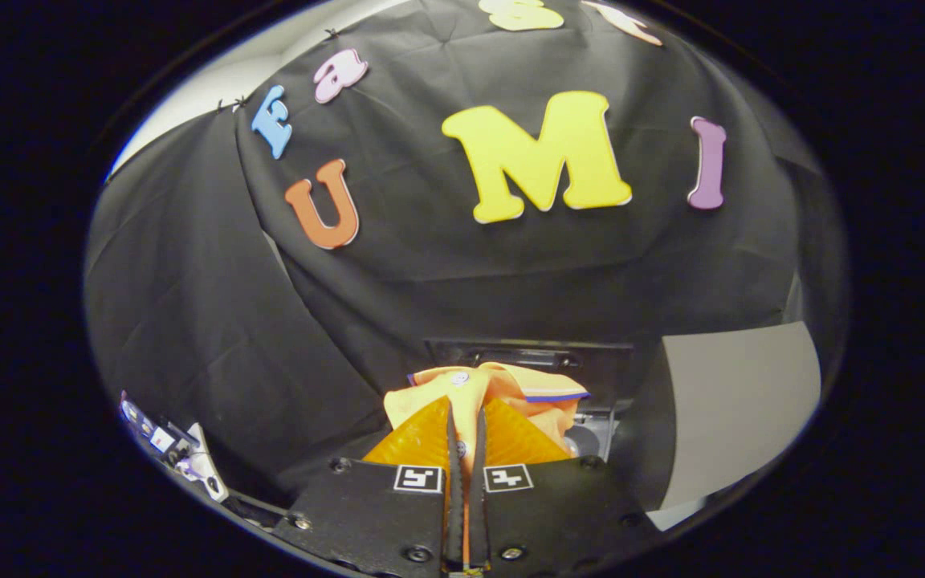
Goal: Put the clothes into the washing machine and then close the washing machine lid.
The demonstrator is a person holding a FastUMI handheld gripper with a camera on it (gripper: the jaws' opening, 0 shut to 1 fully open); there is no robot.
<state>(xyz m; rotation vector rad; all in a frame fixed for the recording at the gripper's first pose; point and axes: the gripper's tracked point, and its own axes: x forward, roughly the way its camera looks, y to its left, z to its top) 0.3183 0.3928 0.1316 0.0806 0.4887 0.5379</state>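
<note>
My gripper (466,425) is shut on an orange garment (503,393) with a thin blue trim and a small white button. The cloth bunches up just ahead of the fingertips and a thin strip of it shows pinched between the two fingers. Behind the garment stands a dark open lid (531,355) of the washing machine, upright against the booth wall. A bit of the machine's pale inner part (591,437) shows to the right of the fingers, below the lid.
A white panel (739,401) stands to the right of the machine. To the left, low down, lies a small white and blue gadget (173,449) against the black cloth wall.
</note>
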